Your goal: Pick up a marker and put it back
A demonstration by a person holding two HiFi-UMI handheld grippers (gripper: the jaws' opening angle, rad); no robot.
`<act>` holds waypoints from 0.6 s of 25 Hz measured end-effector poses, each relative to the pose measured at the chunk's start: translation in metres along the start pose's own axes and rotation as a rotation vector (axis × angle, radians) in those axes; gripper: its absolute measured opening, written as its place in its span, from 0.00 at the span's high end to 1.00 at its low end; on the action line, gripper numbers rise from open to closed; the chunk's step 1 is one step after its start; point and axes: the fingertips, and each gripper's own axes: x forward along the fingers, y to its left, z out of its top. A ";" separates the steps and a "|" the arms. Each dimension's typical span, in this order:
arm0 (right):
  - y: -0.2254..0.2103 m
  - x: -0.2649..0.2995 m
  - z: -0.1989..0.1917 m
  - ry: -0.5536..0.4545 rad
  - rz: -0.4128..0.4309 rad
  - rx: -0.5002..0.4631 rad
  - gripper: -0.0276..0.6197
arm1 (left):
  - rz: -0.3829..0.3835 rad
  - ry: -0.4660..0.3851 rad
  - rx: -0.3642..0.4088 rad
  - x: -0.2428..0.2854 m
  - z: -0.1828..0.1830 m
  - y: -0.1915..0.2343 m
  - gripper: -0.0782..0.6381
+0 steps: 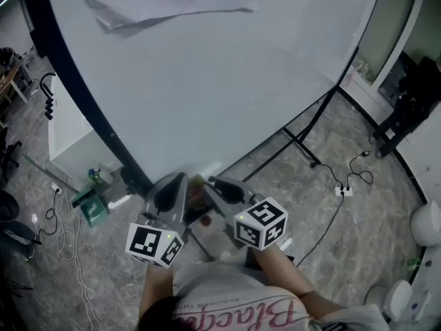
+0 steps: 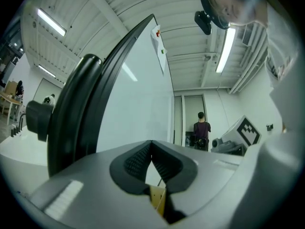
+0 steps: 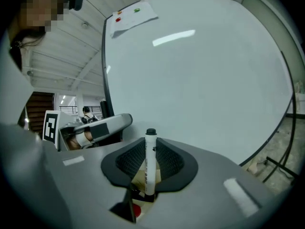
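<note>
Right gripper (image 3: pixel 150 146) clamped on marker (image 3: pixel 149 171). Marker stands upright between its jaws, cap poking above tips. Left gripper (image 2: pixel 151 151) jaws together, empty. Risk: smooth marker may slip or tip out. Cap may bump whiteboard (image 3: pixel 205 80) ahead.

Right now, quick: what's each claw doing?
Left claw: closed, empty.
Right claw: closed on the white cylindrical marker with black cap.

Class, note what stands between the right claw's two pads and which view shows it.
A white, black-capped marker, upright, seen in the right gripper view.
</note>
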 end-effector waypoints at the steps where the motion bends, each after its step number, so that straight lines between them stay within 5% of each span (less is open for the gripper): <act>1: 0.004 -0.004 0.006 -0.024 -0.002 -0.031 0.85 | -0.005 -0.002 -0.001 0.000 0.001 -0.002 0.89; 9: 0.043 -0.048 0.068 -0.299 0.007 -0.214 0.85 | -0.074 -0.048 0.034 -0.006 0.020 -0.025 0.89; 15: 0.053 -0.064 0.091 -0.367 -0.007 -0.254 0.85 | -0.122 -0.085 0.051 -0.010 0.036 -0.034 0.89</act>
